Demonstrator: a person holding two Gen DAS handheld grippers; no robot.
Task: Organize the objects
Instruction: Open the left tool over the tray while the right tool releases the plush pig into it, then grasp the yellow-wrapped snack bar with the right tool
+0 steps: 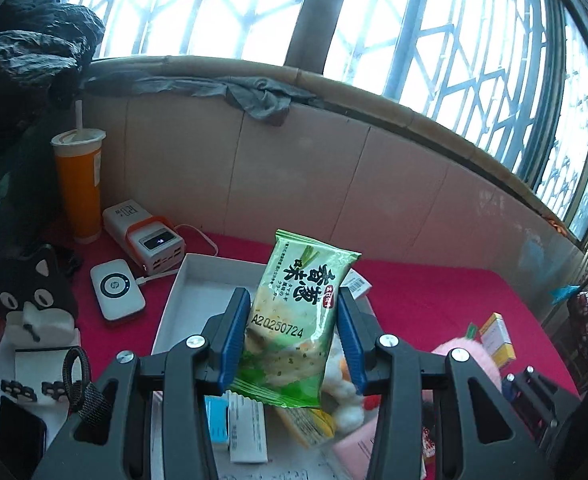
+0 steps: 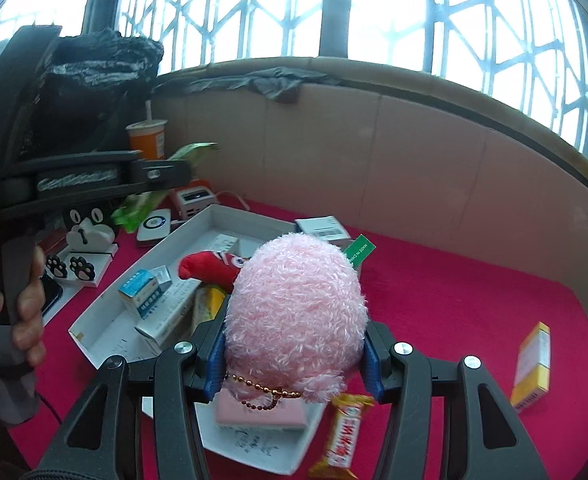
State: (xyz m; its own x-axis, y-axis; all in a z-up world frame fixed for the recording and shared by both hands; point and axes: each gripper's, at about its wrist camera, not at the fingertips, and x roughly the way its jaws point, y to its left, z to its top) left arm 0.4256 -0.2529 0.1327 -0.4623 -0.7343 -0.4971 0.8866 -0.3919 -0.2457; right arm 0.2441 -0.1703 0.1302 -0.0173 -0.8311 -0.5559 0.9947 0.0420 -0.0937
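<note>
A red cloth covered the counter (image 2: 454, 288), which stood against a beige panelled wall beneath tall windows with metal lattice bars; a grey rag (image 1: 262, 96) lay on the sill. At the far left stood an orange drink cup (image 1: 80, 184) with a straw, then a white and orange power bank (image 1: 154, 240) and a white round-buttoned device (image 1: 117, 289), all beside a black cat-shaped holder (image 1: 30, 292). The left tongs (image 1: 294, 340) gripped a green cracker packet (image 1: 294, 320), held upright above the white tray (image 2: 94, 320); its print read "A20250724" under Chinese characters. In the tray lay small medicine boxes (image 2: 140, 292), a red plush toy (image 2: 210, 266) and a pink box (image 2: 260, 414). In the right wrist view a person's hand (image 2: 22, 312) held the left gripper's handle at the left edge. The right tongs (image 2: 294, 360) were closed on a fluffy pink plush (image 2: 298, 312) with a gold bead chain, held over the tray's near right end; a green tag (image 2: 359, 250) behind it read "MADE IN CHINA". A yellow and white candy bar (image 2: 344, 432) lay at the tray's right edge, and a yellow box (image 2: 532, 368) lay well apart on the cloth to the right.
</note>
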